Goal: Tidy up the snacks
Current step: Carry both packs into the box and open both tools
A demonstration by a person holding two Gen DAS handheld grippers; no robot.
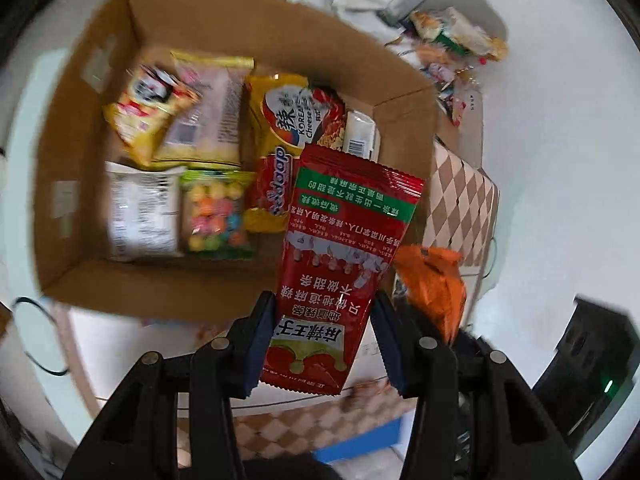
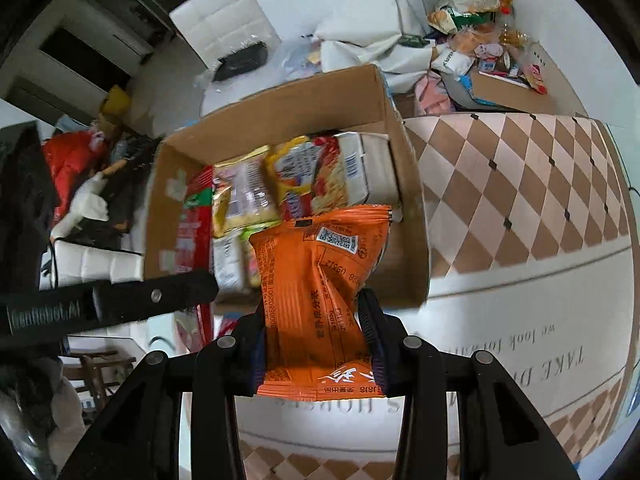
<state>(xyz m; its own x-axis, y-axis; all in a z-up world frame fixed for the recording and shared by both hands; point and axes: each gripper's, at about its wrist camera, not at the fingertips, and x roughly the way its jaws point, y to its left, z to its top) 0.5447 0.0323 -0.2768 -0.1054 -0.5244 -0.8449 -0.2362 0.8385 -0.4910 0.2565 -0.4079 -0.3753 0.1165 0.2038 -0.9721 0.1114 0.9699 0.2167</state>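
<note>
My left gripper (image 1: 322,312) is shut on a red snack packet (image 1: 340,240) and holds it over the near right corner of an open cardboard box (image 1: 88,128). The box holds several snack packets, among them a yellow noodle pack (image 1: 296,116) and a bag of coloured candy (image 1: 216,216). My right gripper (image 2: 316,312) is shut on an orange snack packet (image 2: 320,280), just in front of the same box (image 2: 288,112). The orange packet also shows in the left wrist view (image 1: 436,284). The red packet (image 2: 196,220) shows at the box's left wall.
A checked brown-and-cream tablecloth (image 2: 520,184) covers the table right of the box. A pile of loose snacks (image 2: 492,40) lies at the far right on a smaller cardboard piece (image 2: 504,92). White cloth (image 2: 360,40) and a dark object (image 2: 240,60) lie behind the box.
</note>
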